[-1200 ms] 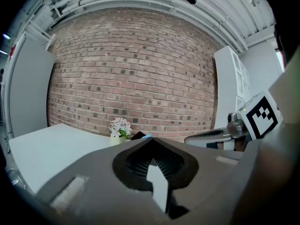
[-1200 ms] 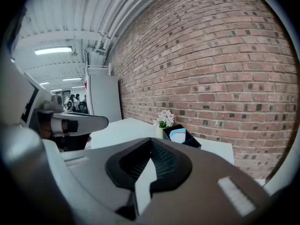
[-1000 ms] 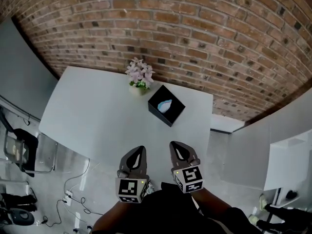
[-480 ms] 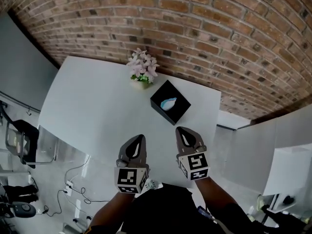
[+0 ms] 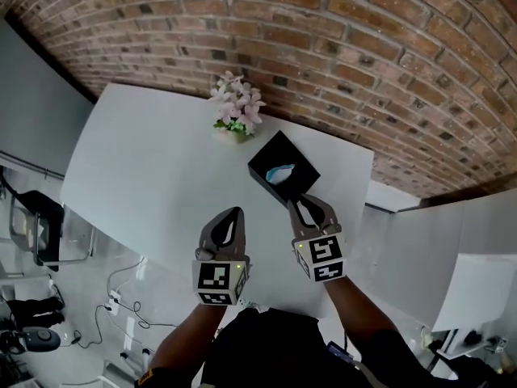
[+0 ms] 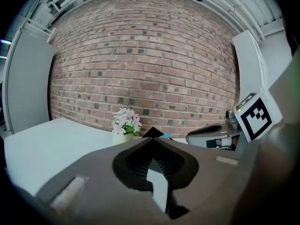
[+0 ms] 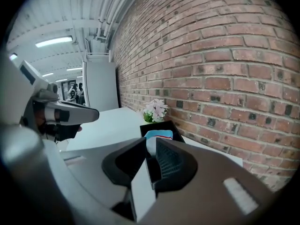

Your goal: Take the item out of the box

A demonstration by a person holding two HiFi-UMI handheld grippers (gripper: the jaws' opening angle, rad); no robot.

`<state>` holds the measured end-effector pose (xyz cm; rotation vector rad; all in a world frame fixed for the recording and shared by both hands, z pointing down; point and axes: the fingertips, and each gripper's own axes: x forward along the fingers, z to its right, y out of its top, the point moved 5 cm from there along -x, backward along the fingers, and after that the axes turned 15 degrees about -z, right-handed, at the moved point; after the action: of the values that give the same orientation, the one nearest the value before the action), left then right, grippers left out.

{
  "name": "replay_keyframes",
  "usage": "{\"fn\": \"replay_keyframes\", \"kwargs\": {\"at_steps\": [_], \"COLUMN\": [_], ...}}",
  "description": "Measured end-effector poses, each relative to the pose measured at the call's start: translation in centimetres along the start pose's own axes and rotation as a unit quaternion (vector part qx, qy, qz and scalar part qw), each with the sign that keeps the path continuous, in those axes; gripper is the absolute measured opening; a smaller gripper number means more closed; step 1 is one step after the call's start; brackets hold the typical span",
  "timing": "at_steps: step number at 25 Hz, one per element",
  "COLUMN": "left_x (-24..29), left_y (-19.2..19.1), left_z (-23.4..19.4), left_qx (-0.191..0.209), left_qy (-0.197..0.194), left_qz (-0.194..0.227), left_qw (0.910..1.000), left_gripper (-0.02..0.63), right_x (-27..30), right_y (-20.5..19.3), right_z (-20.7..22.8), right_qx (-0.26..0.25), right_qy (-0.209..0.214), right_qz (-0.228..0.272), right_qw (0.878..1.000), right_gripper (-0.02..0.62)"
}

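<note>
A black box [image 5: 297, 158] sits on the white table [image 5: 153, 168] near the brick wall, with a light blue item [image 5: 280, 172] lying inside it. My right gripper [image 5: 304, 207] hovers just short of the box's near edge. Its jaws are opening and nothing is between them. In the right gripper view the blue item [image 7: 157, 135] and box [image 7: 169, 124] show past the gap of the right gripper [image 7: 151, 143]. My left gripper [image 5: 234, 215] hangs over the table to the left of the box, shut and empty. The left gripper [image 6: 152, 140] points toward the box [image 6: 153, 131].
A small pot of pale pink flowers [image 5: 235, 110] stands just left of the box, close to the brick wall [image 5: 347, 47]. The table's right edge [image 5: 365, 217] runs near the box. Chairs and cables lie on the floor at the left.
Both grippers have moved forward over the table toward the box. The right gripper's tips have reached the box's near edge and its jaws have parted.
</note>
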<state>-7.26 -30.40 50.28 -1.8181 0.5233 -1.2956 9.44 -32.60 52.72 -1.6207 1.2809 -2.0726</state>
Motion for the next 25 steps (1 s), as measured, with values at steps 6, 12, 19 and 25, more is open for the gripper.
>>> {"fn": "replay_keyframes", "kwargs": {"at_steps": [6, 12, 19, 25], "left_x": [2.5, 4.6, 6.8, 8.0], "left_y": [0.0, 0.1, 0.2, 0.3], "left_z": [-0.3, -0.8, -1.6, -2.2], "left_qx": [-0.003, -0.015, -0.041, -0.053], "left_qy": [0.005, 0.011, 0.019, 0.025], "left_qz": [-0.019, -0.032, -0.04, -0.045], "left_qw": [0.9998, 0.9993, 0.9982, 0.9973], "left_gripper": [0.005, 0.005, 0.005, 0.005], "right_x": [2.9, 5.1, 7.5, 9.4], "right_y": [0.0, 0.6, 0.9, 0.8], "right_z": [2.3, 3.7, 5.0, 5.2], "right_qx": [-0.006, -0.012, -0.029, -0.047], "right_qy": [0.006, 0.021, 0.04, 0.065], "right_qz": [-0.017, -0.026, -0.037, -0.05], "right_qw": [1.0, 0.999, 0.998, 0.996], "right_gripper": [0.091, 0.125, 0.155, 0.17]}}
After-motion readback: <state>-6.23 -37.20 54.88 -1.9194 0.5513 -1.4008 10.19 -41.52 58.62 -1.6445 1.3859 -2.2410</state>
